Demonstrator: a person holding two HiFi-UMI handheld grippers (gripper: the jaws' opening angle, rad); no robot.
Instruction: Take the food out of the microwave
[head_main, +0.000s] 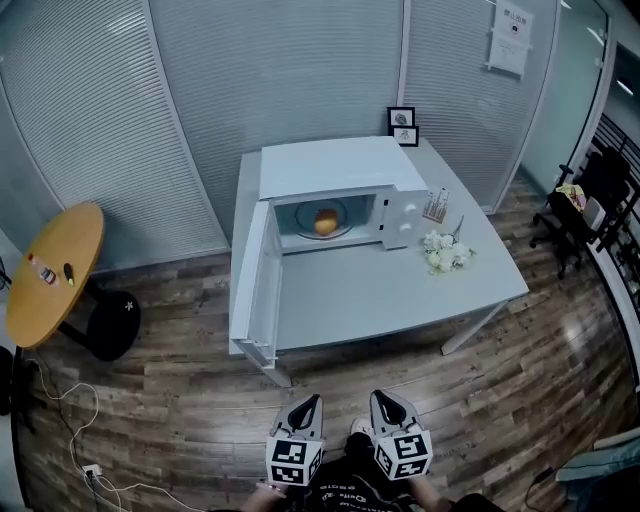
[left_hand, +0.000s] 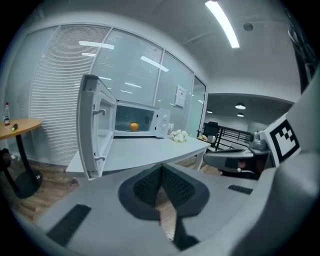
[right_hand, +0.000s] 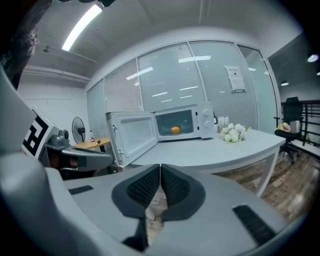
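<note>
No legible text; paper notice (head_main: 511, 38) on glass wall (head_main: 455, 90) too small to read.

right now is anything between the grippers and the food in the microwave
Nothing visible does. The door stands open at the left, off the line to the food in the microwave; only bare table lies before it. The left gripper and right gripper are shut, short of the table.

Left gripper (head_main: 309, 403) and right gripper (head_main: 386, 400) side by side, well short of the table (head_main: 400, 300). Ahead of both jaws, on the table — microwave (head_main: 330, 170), its door (head_main: 255, 285) swung out ahead-left of the left jaws. Food (head_main: 325, 222) inside the cavity. Flowers (head_main: 445, 252) ahead-right of the right jaws, just beside the microwave. Round table (head_main: 55, 270) — far left.
</note>
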